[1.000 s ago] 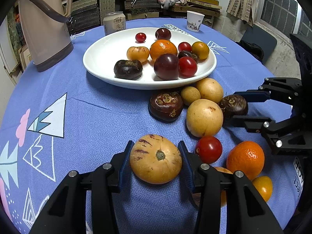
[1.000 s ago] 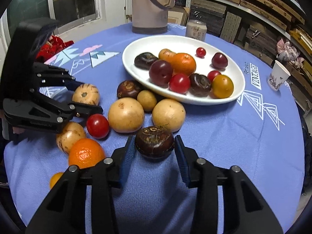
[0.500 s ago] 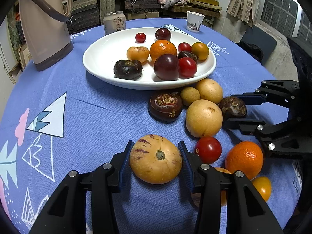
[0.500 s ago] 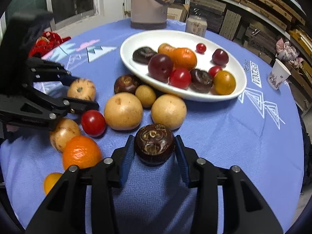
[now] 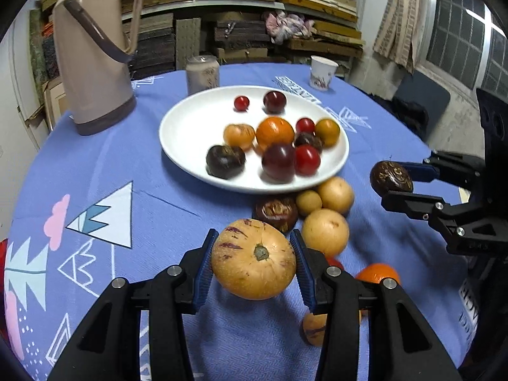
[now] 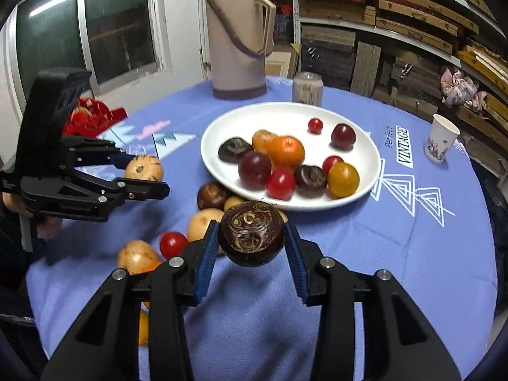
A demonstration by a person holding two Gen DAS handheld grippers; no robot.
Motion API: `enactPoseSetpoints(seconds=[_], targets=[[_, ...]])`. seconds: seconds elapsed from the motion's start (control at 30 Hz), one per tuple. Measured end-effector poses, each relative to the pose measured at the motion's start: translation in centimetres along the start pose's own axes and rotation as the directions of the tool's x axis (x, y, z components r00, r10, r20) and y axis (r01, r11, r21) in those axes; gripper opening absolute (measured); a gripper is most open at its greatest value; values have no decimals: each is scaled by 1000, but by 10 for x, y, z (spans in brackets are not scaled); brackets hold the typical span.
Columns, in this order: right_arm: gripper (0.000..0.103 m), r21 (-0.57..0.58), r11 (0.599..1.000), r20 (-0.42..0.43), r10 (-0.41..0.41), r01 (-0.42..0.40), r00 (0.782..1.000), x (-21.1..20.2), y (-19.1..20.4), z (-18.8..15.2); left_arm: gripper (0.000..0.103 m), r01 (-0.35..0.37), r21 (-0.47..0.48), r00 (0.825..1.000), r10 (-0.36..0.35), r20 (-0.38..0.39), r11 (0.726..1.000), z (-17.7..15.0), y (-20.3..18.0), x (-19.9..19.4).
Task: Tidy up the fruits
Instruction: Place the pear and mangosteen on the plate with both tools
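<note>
My left gripper (image 5: 254, 262) is shut on a yellow striped melon (image 5: 253, 258) and holds it above the blue tablecloth; the melon also shows in the right wrist view (image 6: 143, 167). My right gripper (image 6: 252, 238) is shut on a dark brown round fruit (image 6: 251, 233), lifted off the cloth; the fruit also shows in the left wrist view (image 5: 391, 178). A white plate (image 5: 190, 133) with several fruits sits beyond both grippers. Loose fruits lie in front of the plate: a yellow potato-like fruit (image 5: 325, 231), a dark brown fruit (image 5: 275, 213), a red tomato (image 6: 173, 243) and an orange (image 5: 377, 273).
A beige thermos jug (image 5: 93, 54) stands at the far left of the table, a drink can (image 5: 202, 74) behind the plate and a paper cup (image 5: 322, 68) at the far right. Shelves of stacked boards rise behind the table. A red bag (image 6: 92, 119) lies at the table's edge.
Both grippers have risen off the cloth, each with its fruit. The melon and the dark fruit now hang above the table. The plate looks farther below.
</note>
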State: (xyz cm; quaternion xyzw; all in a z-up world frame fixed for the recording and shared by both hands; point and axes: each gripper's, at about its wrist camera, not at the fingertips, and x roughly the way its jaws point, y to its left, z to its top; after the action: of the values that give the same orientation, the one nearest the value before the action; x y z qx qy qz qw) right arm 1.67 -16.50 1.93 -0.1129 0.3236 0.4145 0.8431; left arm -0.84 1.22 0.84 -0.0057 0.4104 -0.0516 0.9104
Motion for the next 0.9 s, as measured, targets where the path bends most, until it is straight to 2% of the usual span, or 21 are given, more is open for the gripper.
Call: enactPoseSetpoints(seconds=[0.1, 0.2, 0.33, 0.47, 0.63, 0.73, 0.77, 0.8, 0.83, 0.9], targets=[[41, 40, 999, 4, 2, -3, 1000, 0, -5, 6, 46, 3, -26, 1000, -3, -2, 1000, 8, 3, -1], [41, 95, 995, 11, -38, 37, 999, 3, -14, 15, 46, -31, -36, 999, 32, 18, 999, 23, 9, -2], [41, 146, 986, 16, -84, 81, 996, 8, -27, 32, 46, -39, -70, 998, 42, 45, 997, 51, 20, 1], [41, 168, 980, 27, -110, 104, 994, 21, -35, 53, 46, -59, -102, 997, 63, 35, 993, 77, 28, 22], [41, 194, 974, 15, -121, 116, 992, 53, -43, 75, 46, -77, -125, 997, 78, 6, 989, 94, 31, 52], [41, 236, 964, 16, -128, 121, 992, 71, -52, 83, 47, -72, -168, 997, 76, 18, 983, 101, 35, 65], [47, 260, 959, 16, -126, 117, 992, 75, -57, 84, 60, -74, -189, 996, 82, 32, 979, 102, 38, 65], [52, 288, 951, 17, -120, 110, 993, 76, -62, 85, 78, -90, -217, 993, 103, 50, 972, 102, 40, 63], [53, 295, 949, 22, -120, 108, 993, 76, -63, 85, 82, -97, -234, 991, 115, 67, 967, 101, 41, 59], [57, 273, 955, 39, -127, 112, 991, 71, -61, 83, 82, -80, -228, 991, 102, 84, 970, 100, 42, 52]])
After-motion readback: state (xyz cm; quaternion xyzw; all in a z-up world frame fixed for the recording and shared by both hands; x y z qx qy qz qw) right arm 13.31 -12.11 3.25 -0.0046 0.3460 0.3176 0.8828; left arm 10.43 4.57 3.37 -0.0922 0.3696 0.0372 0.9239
